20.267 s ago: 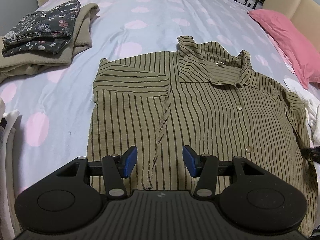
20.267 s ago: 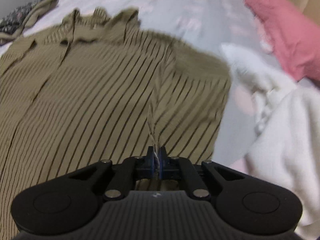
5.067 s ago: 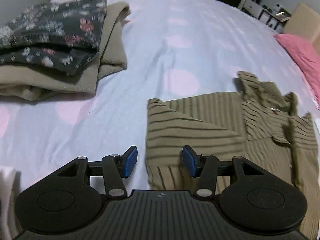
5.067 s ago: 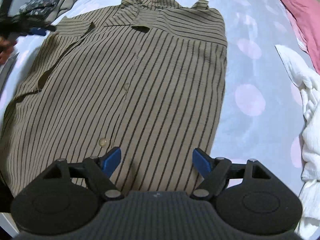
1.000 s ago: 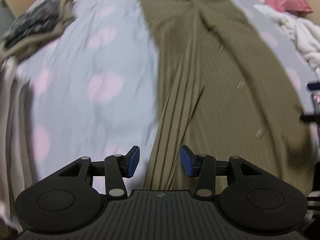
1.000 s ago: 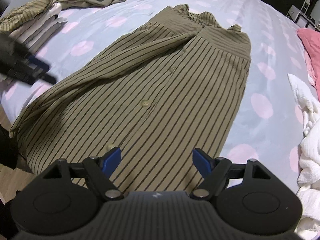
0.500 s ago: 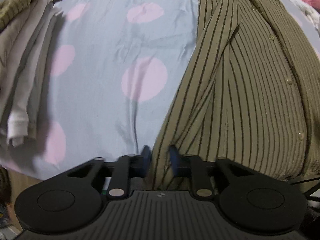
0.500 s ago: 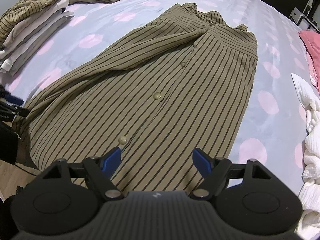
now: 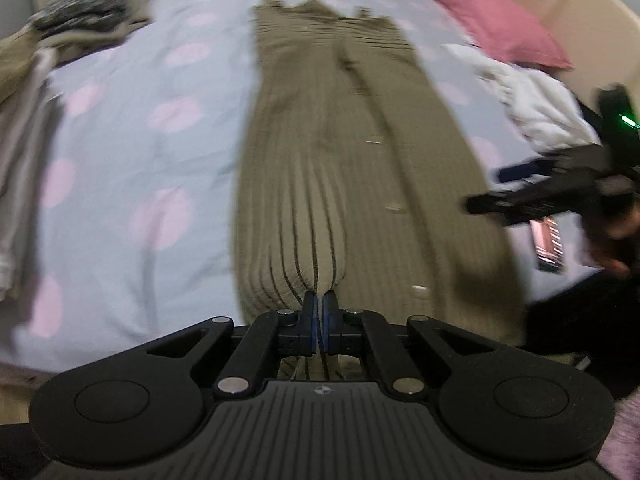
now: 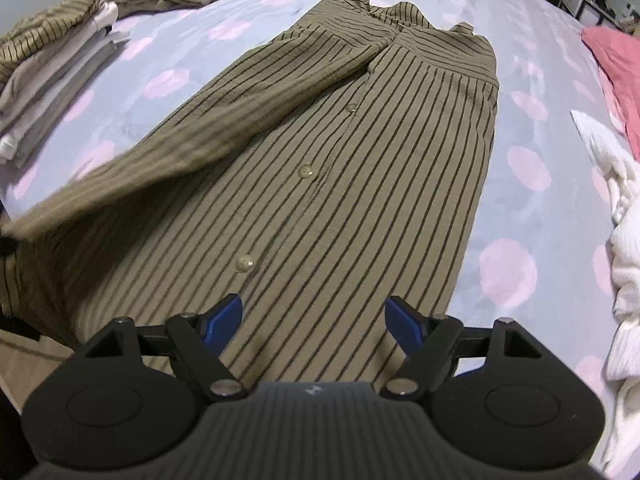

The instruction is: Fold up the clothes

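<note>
Striped shirt (image 10: 320, 168) on polka-dot bed (image 10: 532, 184), left hand-held gripper (image 9: 320, 306) pinching hem, right (image 10: 314, 320) spread.

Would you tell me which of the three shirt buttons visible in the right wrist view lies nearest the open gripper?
The lowest button, just above the right gripper; the middle button and top button lie farther up the placket.

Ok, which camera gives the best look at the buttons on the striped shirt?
The right wrist view: the striped shirt is sharp there, and three buttons show down its front. The left wrist view is motion-blurred, so the buttons are only pale smears.
</note>
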A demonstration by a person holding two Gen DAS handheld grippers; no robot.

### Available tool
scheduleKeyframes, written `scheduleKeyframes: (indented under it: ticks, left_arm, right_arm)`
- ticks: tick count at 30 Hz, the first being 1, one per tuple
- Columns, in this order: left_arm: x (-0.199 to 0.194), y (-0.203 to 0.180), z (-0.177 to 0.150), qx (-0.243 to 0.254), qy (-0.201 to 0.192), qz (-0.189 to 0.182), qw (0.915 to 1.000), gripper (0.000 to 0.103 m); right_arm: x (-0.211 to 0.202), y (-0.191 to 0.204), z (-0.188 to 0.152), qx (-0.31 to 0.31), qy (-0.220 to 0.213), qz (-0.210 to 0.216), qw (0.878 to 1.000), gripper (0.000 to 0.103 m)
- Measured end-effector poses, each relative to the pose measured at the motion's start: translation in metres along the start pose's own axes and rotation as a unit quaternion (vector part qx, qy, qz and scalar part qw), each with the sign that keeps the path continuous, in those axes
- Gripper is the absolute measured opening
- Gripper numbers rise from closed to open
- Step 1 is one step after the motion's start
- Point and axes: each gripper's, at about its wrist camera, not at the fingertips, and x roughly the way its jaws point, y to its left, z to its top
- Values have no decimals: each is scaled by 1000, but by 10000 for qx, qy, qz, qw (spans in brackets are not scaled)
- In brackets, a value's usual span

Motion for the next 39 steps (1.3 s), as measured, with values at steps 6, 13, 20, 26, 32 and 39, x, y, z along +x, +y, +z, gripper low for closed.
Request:
scheduleKeyframes:
  ticks: [6,13,20,26,32,39]
  left_arm:
    - [25,-43,-4,453,211,-274,9984,1]
    - [82,-43,-28,336,1097,-310,9929,2]
    - [67,-29,-43,69,1001,-378,9942,25]
    - [55,4,-35,-372,573,42,9977,25]
    - [60,17,-31,-671,388,18,9970,25]
    - [63,17,-31,-655,344,-70,9972,25]
  right_arm:
    - [-5,2,-17,557,-10,212,9982,81]
    - [-6,8,-39,1338,-88,732,9883,77]
    - [6,38,-59,1535,36,1267,9800,59]
    - [26,70,-74,1263,421,1619,9778,46]
    - [47,87,-79,1119,696,1924,9724,41]
    - [63,103,-76,993,809,2158,9680,12]
